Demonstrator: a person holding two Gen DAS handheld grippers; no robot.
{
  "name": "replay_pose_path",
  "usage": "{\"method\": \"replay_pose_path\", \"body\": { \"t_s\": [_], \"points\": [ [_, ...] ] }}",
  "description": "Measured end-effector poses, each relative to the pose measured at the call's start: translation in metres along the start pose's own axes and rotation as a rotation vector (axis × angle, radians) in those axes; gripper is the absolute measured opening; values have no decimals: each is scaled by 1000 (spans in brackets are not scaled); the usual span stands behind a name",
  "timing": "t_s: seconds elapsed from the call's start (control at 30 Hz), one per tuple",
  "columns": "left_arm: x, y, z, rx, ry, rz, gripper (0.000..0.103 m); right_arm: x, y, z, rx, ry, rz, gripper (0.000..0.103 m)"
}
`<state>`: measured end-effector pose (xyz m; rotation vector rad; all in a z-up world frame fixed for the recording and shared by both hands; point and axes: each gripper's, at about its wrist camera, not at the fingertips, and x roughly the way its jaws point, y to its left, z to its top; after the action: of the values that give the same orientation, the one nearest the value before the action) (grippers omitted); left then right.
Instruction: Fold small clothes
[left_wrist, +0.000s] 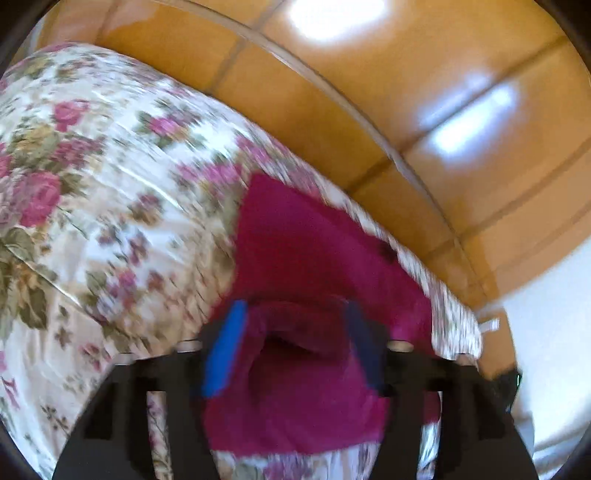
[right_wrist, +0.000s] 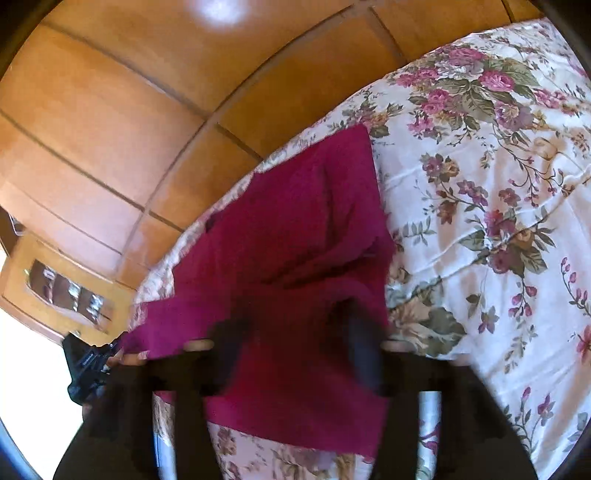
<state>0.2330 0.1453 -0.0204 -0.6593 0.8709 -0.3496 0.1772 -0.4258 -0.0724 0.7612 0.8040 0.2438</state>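
A magenta garment (left_wrist: 295, 240) lies on a floral bedspread (left_wrist: 92, 166) near the bed's edge. My left gripper (left_wrist: 295, 347) has its blue-padded fingers (left_wrist: 225, 350) spread wide, with a raised fold of the magenta cloth bunched between them. In the right wrist view the same magenta garment (right_wrist: 295, 221) drapes over and between the fingers of my right gripper (right_wrist: 295, 354). The dark fingers (right_wrist: 364, 354) stand apart with cloth between them. Whether either gripper is pinching the cloth is not clear.
A wooden wardrobe with panelled doors (left_wrist: 406, 92) stands just past the bed edge, and it also shows in the right wrist view (right_wrist: 129, 110). A wooden bedside unit (right_wrist: 62, 291) sits at the left. The floral bedspread (right_wrist: 498, 184) stretches to the right.
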Motion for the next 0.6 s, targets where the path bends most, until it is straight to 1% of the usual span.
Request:
{"method": "replay_pose_path", "body": {
  "t_s": [0.07,0.1,0.13,0.2,0.27,0.3,0.33,0.37,0.43,0.47,0.5,0.53,0.57,0.6],
  "points": [
    [-5,15,0,-21,-5,6,62,-13,-1,-7,0,-20,28,79],
    [-7,21,-3,-21,-4,15,62,-21,-2,-13,-6,-29,26,83],
    [-10,29,-12,-5,7,28,62,-26,-4,-19,-24,-32,5,84],
    [-12,39,-26,31,31,31,62,-34,-9,-39,-60,-17,-55,84],
    [-17,48,-50,58,54,13,62,-34,-14,-58,-89,11,-109,82],
    [-17,50,-58,61,63,6,62,-31,-16,-66,-101,26,-124,79],
    [-16,52,-69,71,84,5,62,-26,-18,-75,-114,46,-140,73],
    [-13,49,-78,81,96,10,62,-20,-19,-80,-119,55,-155,70],
    [-10,44,-88,110,94,28,62,-9,-20,-84,-130,42,-182,62],
    [-8,40,-89,126,85,39,59,-5,-18,-85,-140,29,-193,60],
    [-5,37,-89,133,87,38,52,-1,-17,-83,-144,26,-199,50],
    [0,35,-90,135,103,45,36,3,-14,-82,-143,36,-192,35],
    [5,34,-90,136,118,82,27,4,-13,-81,-144,44,-187,28],
    [6,32,-92,144,120,97,24,4,-10,-81,-151,47,-190,23]
  ]
}}
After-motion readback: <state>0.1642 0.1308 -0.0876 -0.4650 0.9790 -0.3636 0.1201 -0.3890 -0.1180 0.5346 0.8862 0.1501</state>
